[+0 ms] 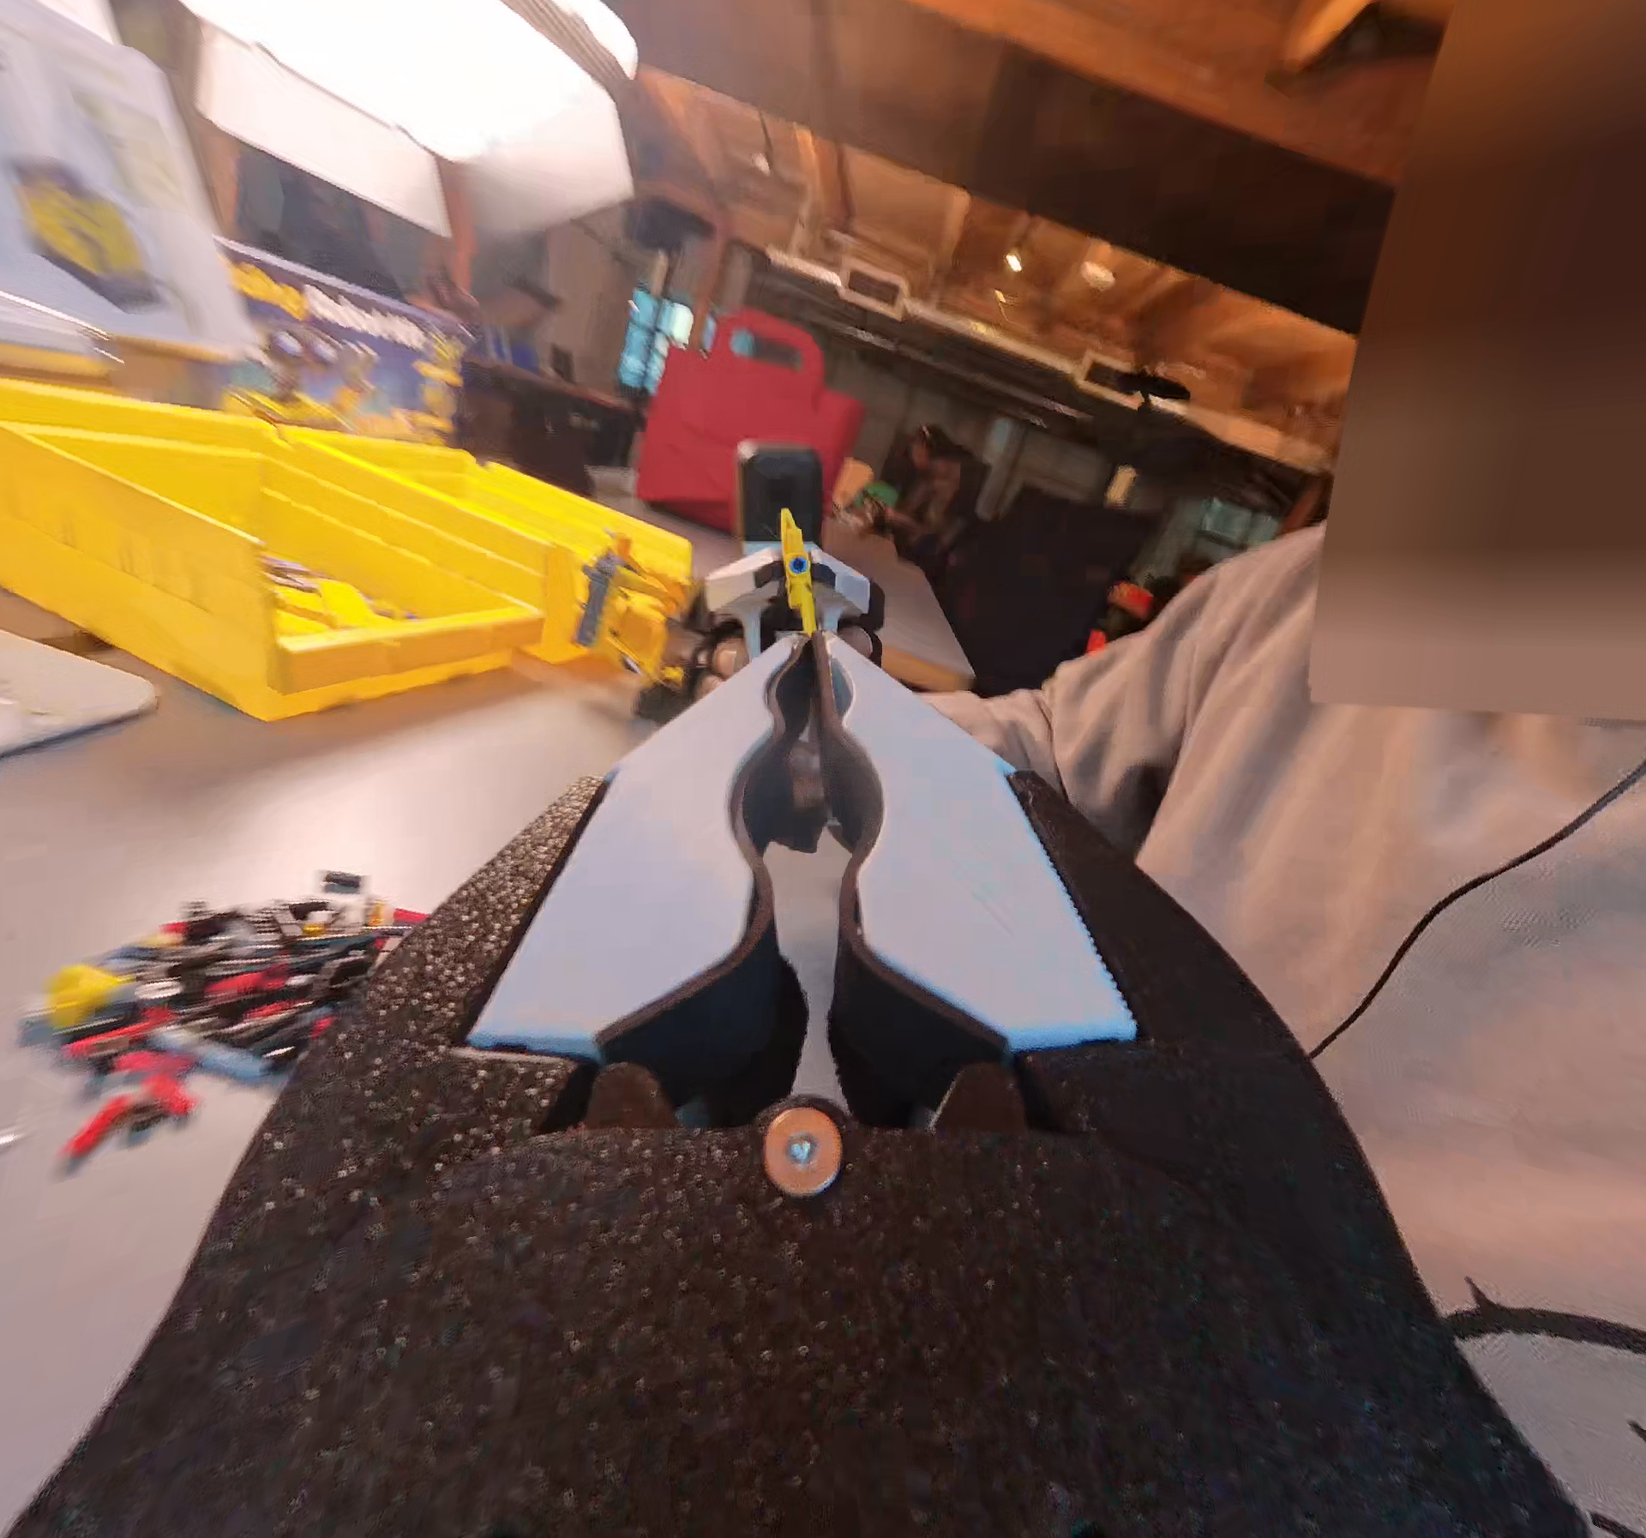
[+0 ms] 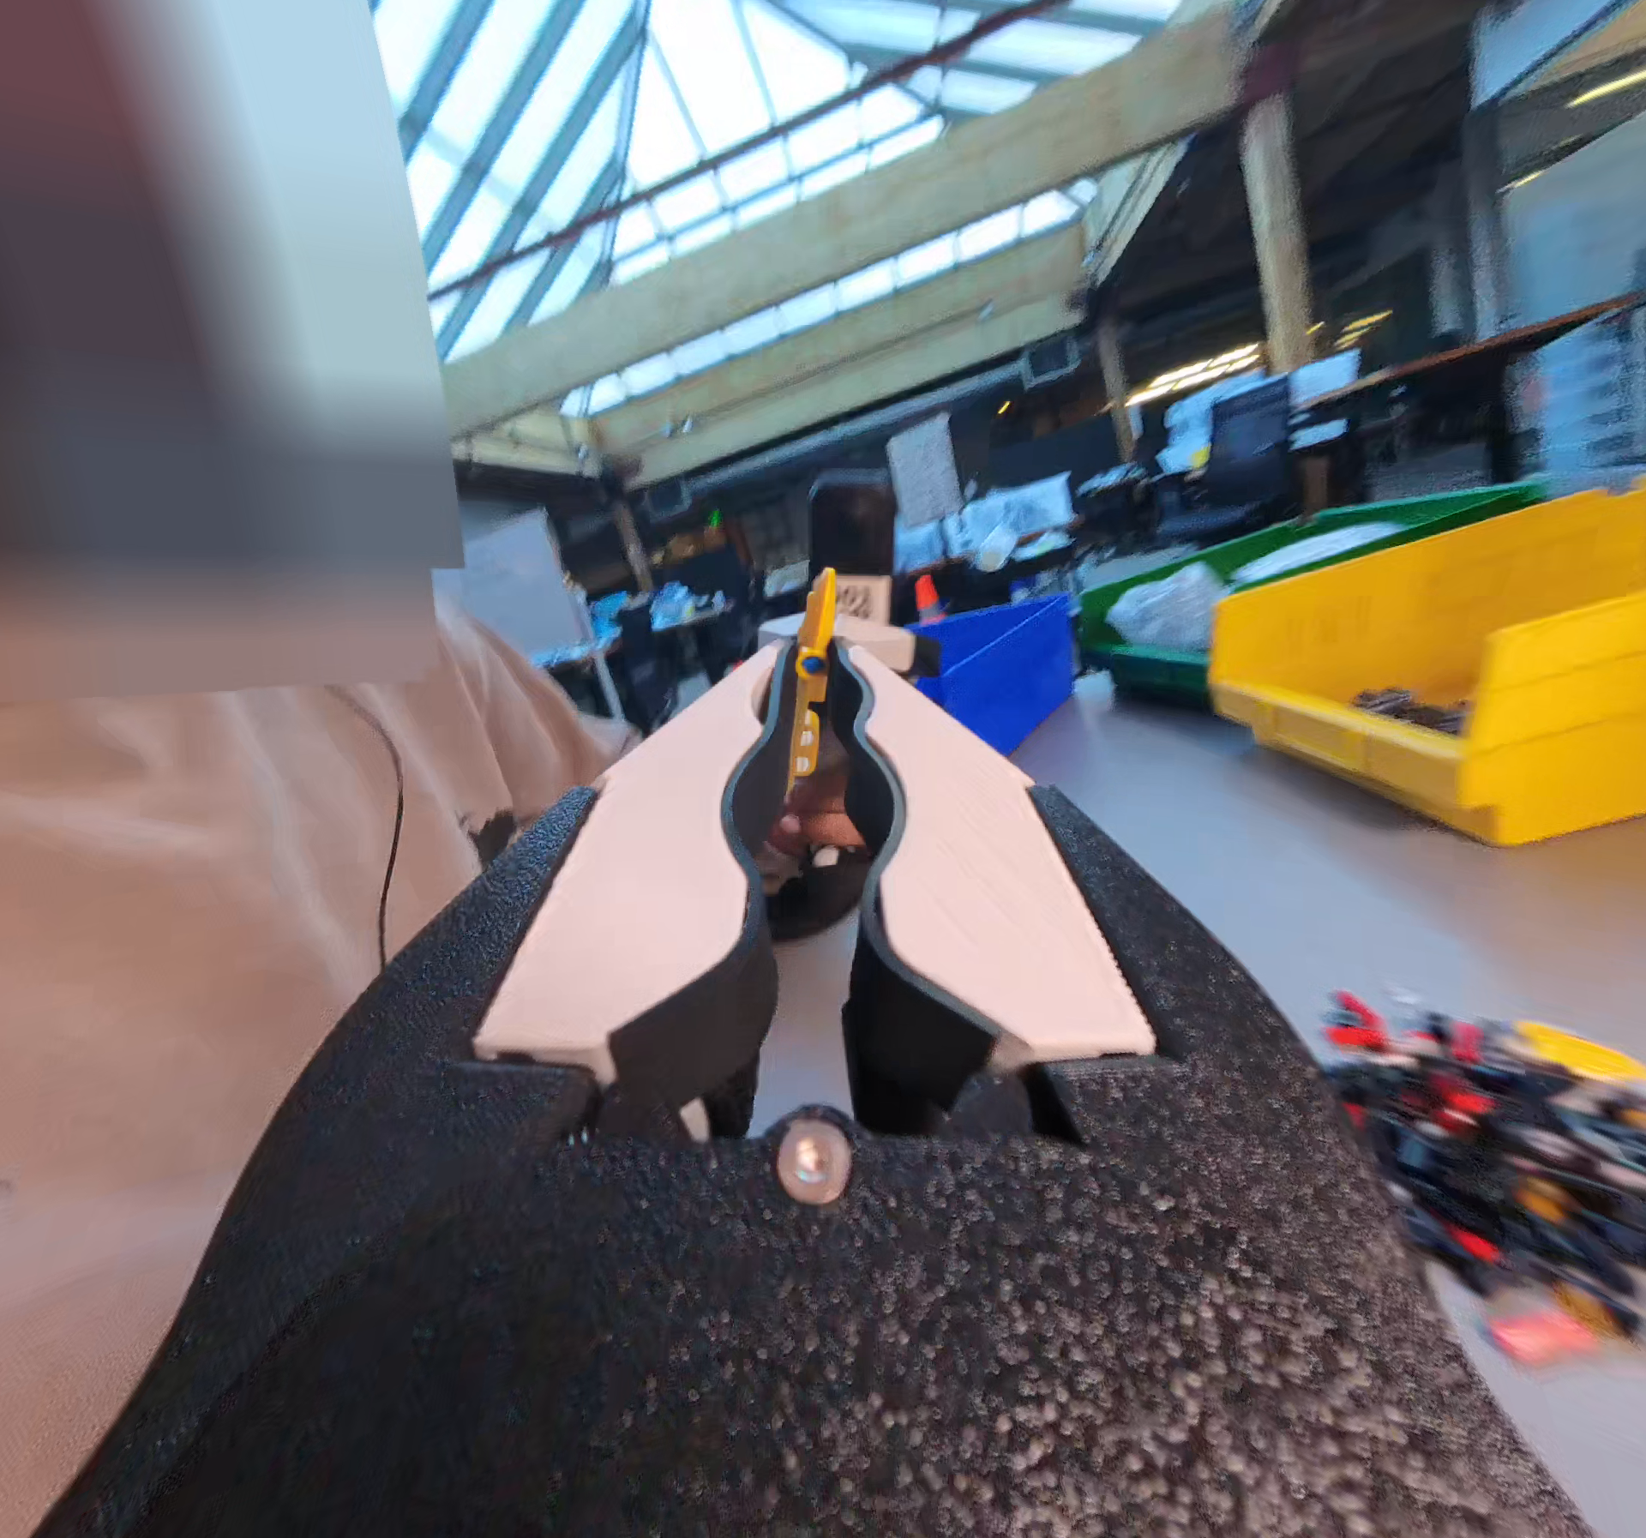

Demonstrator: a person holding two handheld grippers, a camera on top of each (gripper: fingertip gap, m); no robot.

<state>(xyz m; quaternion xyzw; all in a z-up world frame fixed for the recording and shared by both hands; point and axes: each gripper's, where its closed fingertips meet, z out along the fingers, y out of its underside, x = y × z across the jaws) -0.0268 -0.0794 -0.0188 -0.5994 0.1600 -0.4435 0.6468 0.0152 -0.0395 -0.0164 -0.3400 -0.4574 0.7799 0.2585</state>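
My right gripper [image 2: 815, 649] is shut on a thin yellow toy-brick piece [image 2: 818, 613] with a blue pin [image 2: 809, 665] through it. The piece stands on edge between the pads and sticks out past the tips. My left gripper [image 1: 812, 640] faces it tip to tip, and its fingers are shut. In the left wrist view the yellow piece [image 1: 793, 587] rises just beyond my left tips, between the right gripper's white fingers [image 1: 744, 582]. I cannot tell whether the left tips touch its lower end. The left gripper's white body [image 2: 891, 645] shows behind the piece in the right wrist view.
A pile of small red, black and yellow parts [image 1: 205, 1005] lies on the grey table [image 1: 356, 783]; it also shows in the right wrist view [image 2: 1496, 1139]. Yellow bins [image 1: 312, 533] [image 2: 1425, 676], a blue bin [image 2: 1006, 658] and a green bin [image 2: 1158, 631] stand behind. A person's light sleeve [image 1: 1247, 738] is close by. My right fingertips sit around 6 centimeters from my left ones.
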